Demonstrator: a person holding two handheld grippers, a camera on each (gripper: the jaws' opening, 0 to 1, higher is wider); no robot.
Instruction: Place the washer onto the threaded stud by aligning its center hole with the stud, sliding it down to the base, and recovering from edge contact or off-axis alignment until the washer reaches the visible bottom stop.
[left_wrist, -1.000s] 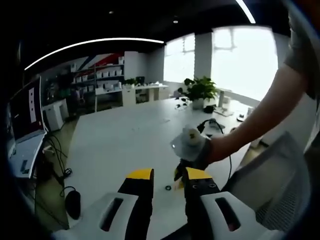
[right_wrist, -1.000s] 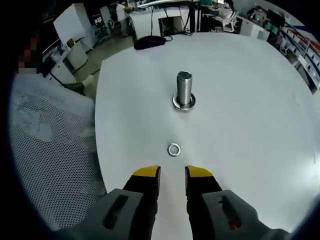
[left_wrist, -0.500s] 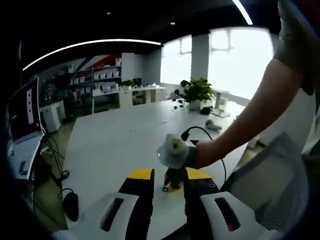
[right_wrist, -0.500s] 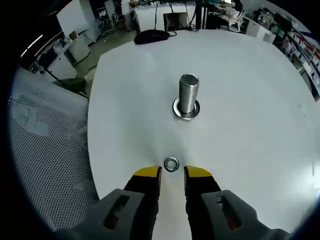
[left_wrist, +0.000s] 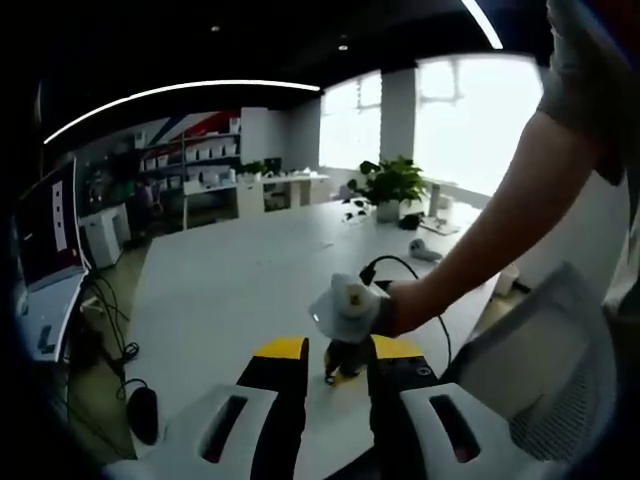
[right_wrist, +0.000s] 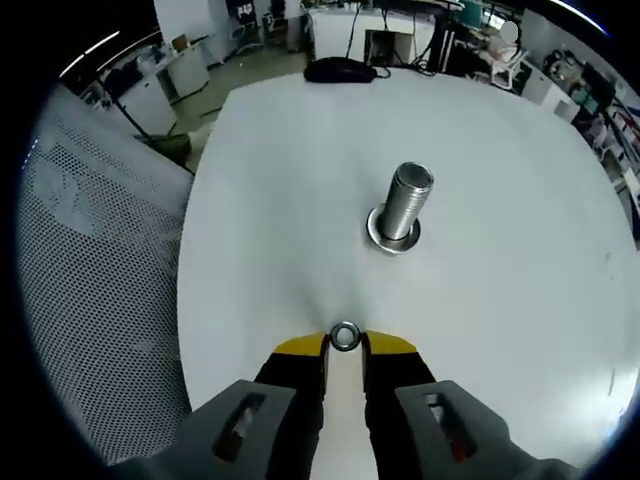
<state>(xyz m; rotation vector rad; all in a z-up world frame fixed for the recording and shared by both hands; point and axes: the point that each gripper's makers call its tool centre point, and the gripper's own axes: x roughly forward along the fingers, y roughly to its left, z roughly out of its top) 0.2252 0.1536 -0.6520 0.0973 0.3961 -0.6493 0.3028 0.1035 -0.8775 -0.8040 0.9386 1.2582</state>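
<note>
— Right gripper (right_wrist: 344, 345)?
— Low over the white desk (right_wrist: 500, 300), yellow-tipped fingers (right_wrist: 300, 347) narrowed about a small metal washer (right_wrist: 345, 336). Washer at the very tips, between them, flat on the desk by the look of it. Cannot tell whether pinched or merely flanked.

— And the stud?
— Threaded stud (right_wrist: 405, 205) upright on its round base near the middle of the desk, well apart from the washer, leaning in the fisheye. Mesh chair back (right_wrist: 90, 260) along the desk's left edge; a dark bag (right_wrist: 340, 70) at the far edge.

— Left gripper (left_wrist: 335, 350)?
— Held back, fingers (left_wrist: 280, 350) parted and empty. Between them, farther off, a gloved hand (left_wrist: 350, 305) pressing the other gripper down to the desk (left_wrist: 230, 290). Potted plant (left_wrist: 392, 182) and shelves (left_wrist: 195, 160) beyond, bright windows (left_wrist: 480, 120) behind.
</note>
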